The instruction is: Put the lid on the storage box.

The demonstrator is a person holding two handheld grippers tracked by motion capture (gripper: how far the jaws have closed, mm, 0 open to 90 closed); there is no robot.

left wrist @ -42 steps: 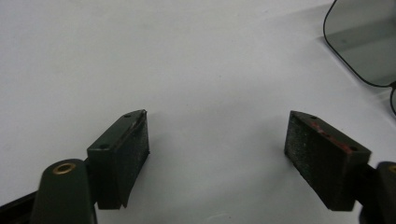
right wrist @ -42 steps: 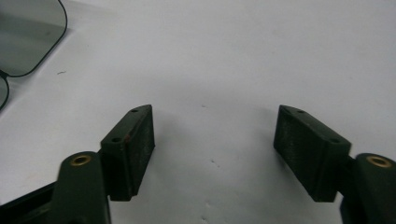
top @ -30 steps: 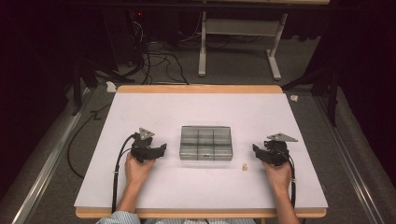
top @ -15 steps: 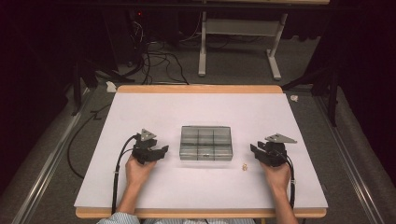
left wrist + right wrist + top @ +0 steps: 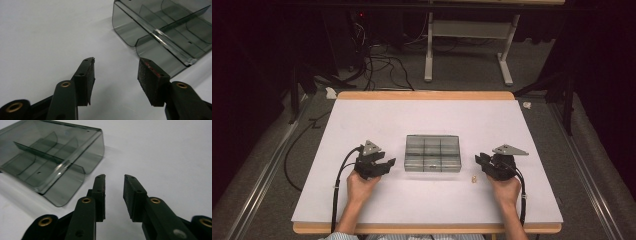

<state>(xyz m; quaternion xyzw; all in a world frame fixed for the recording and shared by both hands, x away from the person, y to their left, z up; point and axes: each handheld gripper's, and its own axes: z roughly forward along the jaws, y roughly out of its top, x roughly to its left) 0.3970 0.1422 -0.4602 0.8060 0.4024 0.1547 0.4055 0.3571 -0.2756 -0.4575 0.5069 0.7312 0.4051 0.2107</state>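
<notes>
Two grippers flank an untouched compartment box; nothing yet begun.

High view: the smoked box (image 5: 432,153) sits mid-table between left gripper (image 5: 381,165) and right gripper (image 5: 482,162), a tiny pale bit (image 5: 473,178) near the right one. Left gripper view: jaws spread, empty, box (image 5: 162,32) just ahead. Right gripper view: jaws narrowly parted, compartments look empty.

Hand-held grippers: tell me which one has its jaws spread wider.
The left hand-held gripper: the gap between its jaws is clearly broader than the right hand-held gripper's narrower opening.
</notes>
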